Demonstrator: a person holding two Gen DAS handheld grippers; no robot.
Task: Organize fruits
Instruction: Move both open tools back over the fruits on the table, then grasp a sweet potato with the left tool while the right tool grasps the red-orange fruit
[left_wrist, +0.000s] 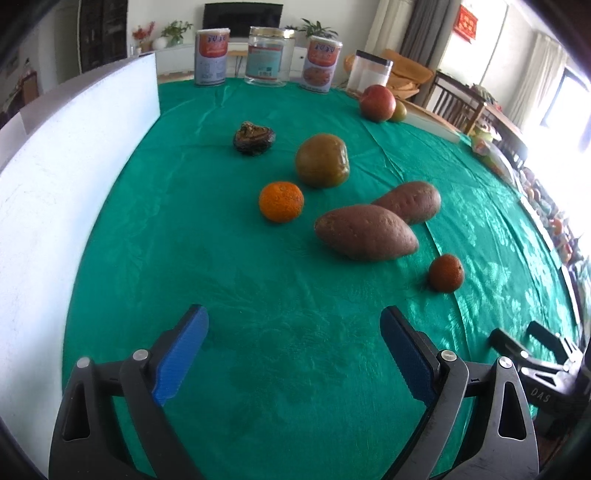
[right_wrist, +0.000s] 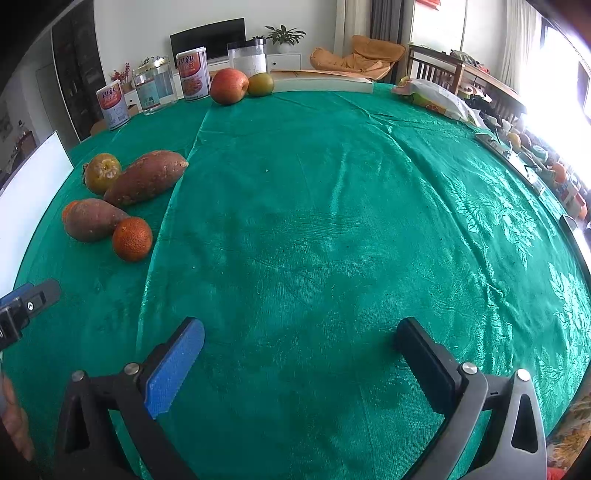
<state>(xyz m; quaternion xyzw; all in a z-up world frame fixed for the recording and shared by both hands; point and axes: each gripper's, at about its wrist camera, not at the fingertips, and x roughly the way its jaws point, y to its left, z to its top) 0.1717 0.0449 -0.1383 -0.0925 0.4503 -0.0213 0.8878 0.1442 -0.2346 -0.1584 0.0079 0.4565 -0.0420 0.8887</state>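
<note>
Fruits scattered on green tabletop (left_wrist: 258, 295): orange (left_wrist: 281, 202) likely light, firm, roll-prone; best gripped across its middle. Left tongs (left_wrist: 294, 356) and right tongs (right_wrist: 301, 363) wide, empty.

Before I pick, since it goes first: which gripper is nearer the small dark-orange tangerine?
Left. The left gripper sits just short of the tangerine, which lies ahead to its right. The right gripper is farther, with the tangerine far ahead-left.

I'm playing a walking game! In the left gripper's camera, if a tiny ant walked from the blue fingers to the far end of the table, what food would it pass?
Dark orange → near sweet potato → bright orange → green-brown fruit → dark lumpy thing → red apple.
</note>
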